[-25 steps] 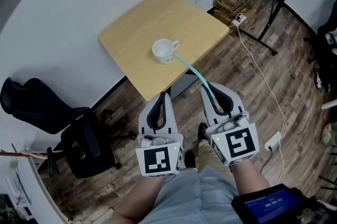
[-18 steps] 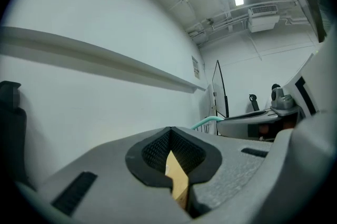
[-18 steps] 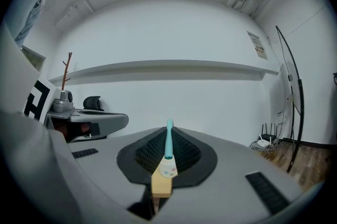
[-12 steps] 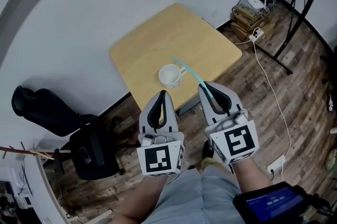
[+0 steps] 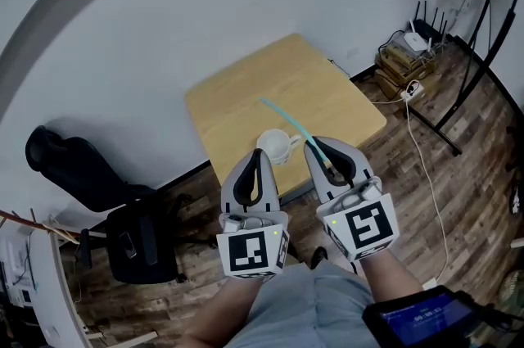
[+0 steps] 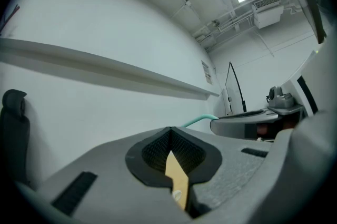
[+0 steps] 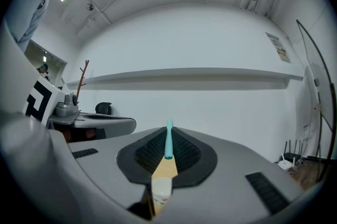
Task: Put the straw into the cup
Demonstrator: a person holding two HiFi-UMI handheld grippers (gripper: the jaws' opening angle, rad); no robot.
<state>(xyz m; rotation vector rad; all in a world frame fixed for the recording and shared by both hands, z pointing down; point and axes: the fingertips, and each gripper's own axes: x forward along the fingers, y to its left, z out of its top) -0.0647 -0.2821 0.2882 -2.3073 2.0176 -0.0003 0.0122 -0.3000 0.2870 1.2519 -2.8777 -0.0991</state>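
Straw [image 5: 286, 121] in right hand-held gripper [image 5: 321, 150] apparently overhangs edge-side cup [image 5: 274, 146].

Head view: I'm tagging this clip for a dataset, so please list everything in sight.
table: one, light wood, against the white wall
cup: one, white, near the table's front edge
straw: one, teal, slanting above the table beside the cup
chair: at least one, black, floor at left
router: one, white, far right
cable: one, white, wood floor at right
left gripper: one, grey, shut, empty
right gripper: one, grey, shut on the straw
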